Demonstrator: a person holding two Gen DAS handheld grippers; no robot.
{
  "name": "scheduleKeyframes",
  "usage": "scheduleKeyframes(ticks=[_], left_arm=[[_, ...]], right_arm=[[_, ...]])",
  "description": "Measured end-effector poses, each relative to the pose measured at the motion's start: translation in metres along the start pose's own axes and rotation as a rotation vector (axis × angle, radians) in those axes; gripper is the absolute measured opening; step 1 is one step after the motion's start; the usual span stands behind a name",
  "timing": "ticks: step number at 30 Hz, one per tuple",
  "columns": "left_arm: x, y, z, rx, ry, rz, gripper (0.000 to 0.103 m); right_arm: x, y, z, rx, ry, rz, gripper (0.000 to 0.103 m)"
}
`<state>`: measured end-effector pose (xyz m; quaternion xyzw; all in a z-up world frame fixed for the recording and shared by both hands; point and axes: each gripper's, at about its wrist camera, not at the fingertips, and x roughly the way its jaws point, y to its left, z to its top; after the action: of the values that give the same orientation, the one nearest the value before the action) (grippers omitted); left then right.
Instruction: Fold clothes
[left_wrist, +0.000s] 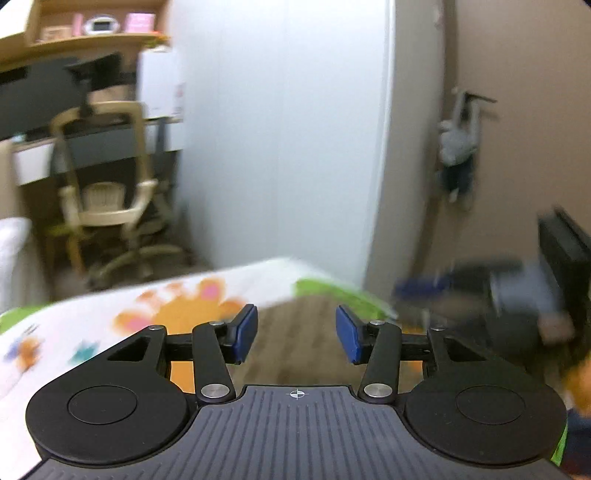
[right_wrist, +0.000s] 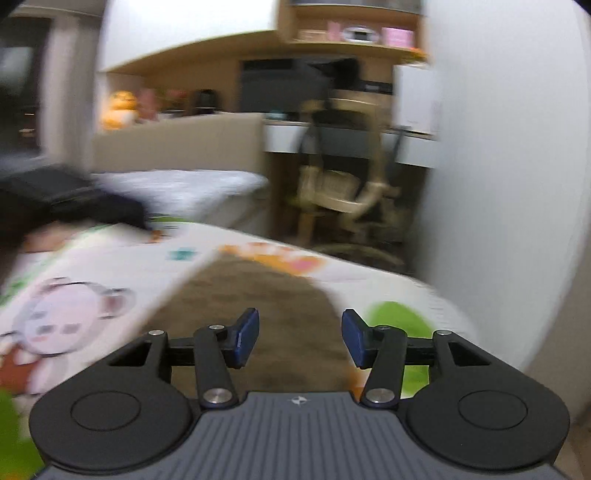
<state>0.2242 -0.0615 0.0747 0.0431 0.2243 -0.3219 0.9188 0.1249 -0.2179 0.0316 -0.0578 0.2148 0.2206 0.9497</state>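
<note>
A cartoon play mat (right_wrist: 92, 280) covers the floor; the brown garment (right_wrist: 258, 295) lies flat on it, under the parted, empty left gripper (left_wrist: 296, 334) and right gripper (right_wrist: 300, 338). Best to pinch matching corners together

My left gripper (left_wrist: 296, 334) looks matt black plastic, with bright metal rivets and smooth blue rubbery pads on its fingers (left_wrist: 246, 332); its base is ribbed grey plastic. The right gripper (right_wrist: 300, 339) has the same finish. Beyond and between both sets of fingers lies a brown cloth (right_wrist: 258, 295), coarse and dull, on a smooth printed play mat (right_wrist: 110, 266) with a slight sheen. Further ahead of the left fingers stand a glossy white wardrobe (left_wrist: 288, 129) and a cream plastic chair (left_wrist: 107, 184) under a pale wood shelf (left_wrist: 85, 40)
</note>
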Motion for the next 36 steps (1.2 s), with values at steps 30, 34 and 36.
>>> scheduleKeyframes(ticks=[30, 34, 36], left_arm=[[0.071, -0.003, -0.038, 0.000, 0.182, 0.056, 0.078], [0.070, 0.001, -0.041, -0.010, 0.179, 0.046, 0.078], [0.071, 0.001, -0.041, -0.007, 0.176, 0.046, 0.078]], right_arm=[[0.008, 0.020, -0.028, -0.024, 0.196, 0.110, 0.064], [-0.008, -0.013, 0.007, -0.052, 0.110, 0.063, 0.089], [0.003, -0.024, 0.019, -0.034, 0.091, 0.009, 0.089]])
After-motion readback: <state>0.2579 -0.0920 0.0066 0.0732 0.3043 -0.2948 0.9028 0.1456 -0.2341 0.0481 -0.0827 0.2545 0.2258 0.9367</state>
